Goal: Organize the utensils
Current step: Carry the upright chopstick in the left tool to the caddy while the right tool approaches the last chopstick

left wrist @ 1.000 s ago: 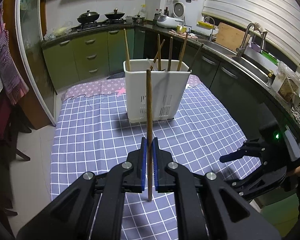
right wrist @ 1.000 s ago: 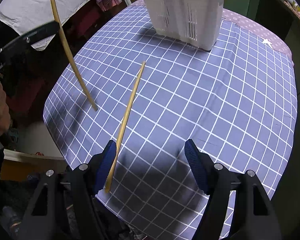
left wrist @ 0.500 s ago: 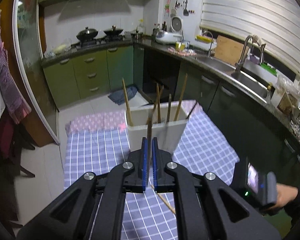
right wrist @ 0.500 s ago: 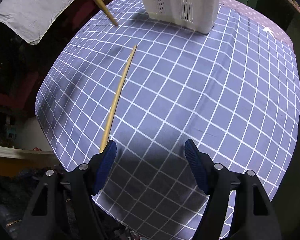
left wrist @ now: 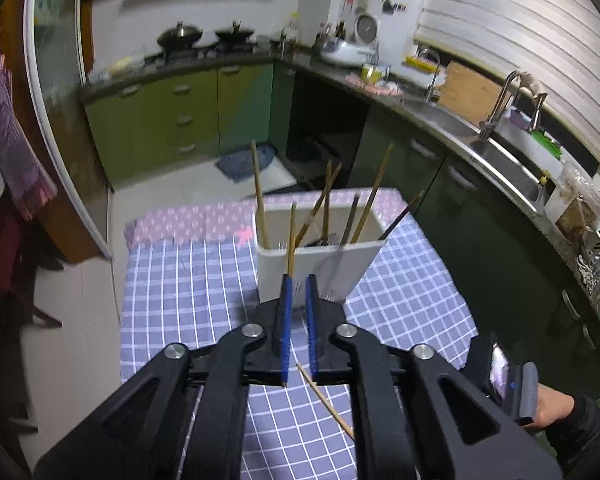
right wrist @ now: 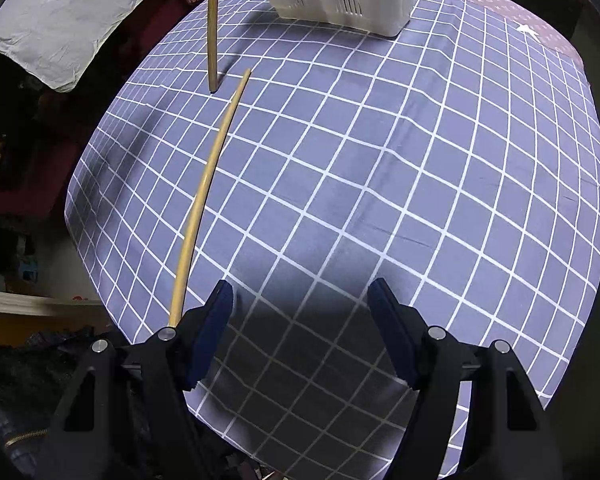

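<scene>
Left tool (left wrist: 298,280) is seen with its blue pads parted only by a narrow slit. An upright chopstick (left wrist: 291,240) stands at the tip of one pad, outside the front wall of the white utensil holder (left wrist: 316,268); whether it is gripped cannot be told. In the right wrist view, the lower end of that chopstick is seen close over the checked cloth (right wrist: 420,160) on the bench, just beside the tip of a lying chopstick (right wrist: 208,184).

Right tool (right wrist: 300,292) is held wide open over the near edge of the bench, and nothing is held or touched by it. The thick end of the lying chopstick is found just beside one of its fingers, outside the gap.

One holder is counted, at the far end of the cloth. Six sticks are counted leaning inside it, two of them dark. One chopstick is upright outside it and one is lying flat.
</scene>
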The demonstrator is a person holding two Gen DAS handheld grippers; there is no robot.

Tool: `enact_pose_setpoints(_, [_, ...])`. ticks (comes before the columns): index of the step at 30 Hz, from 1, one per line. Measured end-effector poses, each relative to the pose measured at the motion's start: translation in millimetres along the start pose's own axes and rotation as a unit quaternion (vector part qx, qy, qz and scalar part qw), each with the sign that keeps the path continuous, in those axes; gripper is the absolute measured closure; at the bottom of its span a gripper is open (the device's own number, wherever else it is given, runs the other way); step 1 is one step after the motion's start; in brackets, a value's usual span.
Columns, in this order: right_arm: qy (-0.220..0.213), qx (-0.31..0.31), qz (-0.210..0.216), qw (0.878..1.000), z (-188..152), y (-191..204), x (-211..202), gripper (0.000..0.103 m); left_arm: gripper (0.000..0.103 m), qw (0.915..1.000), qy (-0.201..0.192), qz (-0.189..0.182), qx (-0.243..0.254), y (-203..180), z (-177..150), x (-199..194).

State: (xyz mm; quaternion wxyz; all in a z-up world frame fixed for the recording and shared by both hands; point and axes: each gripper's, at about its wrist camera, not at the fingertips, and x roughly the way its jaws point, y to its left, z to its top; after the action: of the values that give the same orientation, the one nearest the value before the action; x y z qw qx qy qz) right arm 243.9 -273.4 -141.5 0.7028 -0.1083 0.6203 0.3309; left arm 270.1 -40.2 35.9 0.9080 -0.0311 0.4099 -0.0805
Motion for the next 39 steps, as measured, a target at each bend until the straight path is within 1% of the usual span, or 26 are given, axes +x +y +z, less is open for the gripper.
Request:
enact_pose_setpoints(2, [0.000,0.000,0.000,1.000,0.5,1.6,0.5,0.033,0.085,0.9999,0.007,0.014,0.004,2.8,-6.9,14.1])
enact_pose_setpoints(3, [-0.001,0.000,0.001,1.000,0.5,1.8,0.5,0.033,0.075,0.9997,0.006,0.020,0.010,2.8,-12.0,22.5])
enact_pose_setpoints(4, [-0.001,0.000,0.001,1.000,0.5,2.3,0.9,0.033,0.062,0.9996,0.003,0.025,0.012,2.6,-15.9,28.2])
enact_pose_setpoints(5, [-0.001,0.000,0.001,1.000,0.3,2.8,0.9,0.033,0.058,0.9995,-0.001,0.028,0.016,3.1,-23.9,37.8])
enact_pose_setpoints(8, [-0.003,0.001,0.003,1.000,-0.4,4.9,1.6,0.032,0.058,0.9996,-0.005,0.024,0.015,6.2,-39.6,59.9])
enact_pose_setpoints(12, [-0.001,0.000,0.004,1.000,-2.1,4.3,1.1,0.032,0.058,0.9982,-0.036,0.047,0.012,11.3,-48.0,74.2])
enact_pose_setpoints(15, [-0.001,0.000,0.007,1.000,-1.9,4.2,1.1,0.031,0.060,0.9958,-0.057,0.066,0.030,6.8,-44.9,76.6])
enact_pose_setpoints(16, [-0.002,0.000,0.009,1.000,-1.9,3.4,1.0,0.030,0.060,0.9955,-0.057,0.068,0.034,5.4,-43.1,78.2])
enact_pose_setpoints(18, [-0.002,0.000,0.010,1.000,-1.5,3.9,1.0,0.029,0.060,0.9956,-0.050,0.071,0.034,3.8,-39.7,82.1])
enact_pose_setpoints(24, [-0.002,-0.002,0.009,1.000,-1.9,5.7,1.8,0.028,0.060,0.9969,-0.033,0.056,0.043,-4.0,-33.7,96.0])
enact_pose_setpoints(26, [-0.002,-0.002,0.010,1.000,-1.9,5.6,1.6,0.028,0.065,0.9973,-0.028,0.052,0.044,-5.5,-32.7,100.3])
enact_pose_setpoints(27, [-0.003,-0.002,0.011,1.000,-2.0,5.6,1.8,0.028,0.072,0.9974,-0.026,0.049,0.046,-6.2,-31.8,102.4])
enact_pose_setpoints(30, [-0.004,-0.002,0.013,1.000,-2.8,5.1,1.8,0.028,0.083,0.9979,-0.018,0.043,0.044,-6.8,-28.5,109.3])
enact_pose_setpoints(33, [-0.005,-0.002,0.015,1.000,-3.7,3.9,1.2,0.028,0.088,0.9979,-0.014,0.043,0.046,-4.5,-27.5,113.4])
enact_pose_setpoints(36, [-0.005,-0.003,0.016,1.000,-5.0,0.5,0.0,0.028,0.088,0.9982,-0.009,0.039,0.045,-2.8,-27.4,116.4])
enact_pose_setpoints(38, [-0.005,-0.004,0.016,1.000,-4.7,-0.1,-0.9,0.027,0.092,0.9984,-0.007,0.036,0.043,-0.5,-27.0,117.9])
enact_pose_setpoints(39, [-0.005,-0.004,0.016,1.000,-5.1,0.1,-1.0,0.027,0.096,0.9986,-0.004,0.032,0.043,0.4,-27.0,118.7])
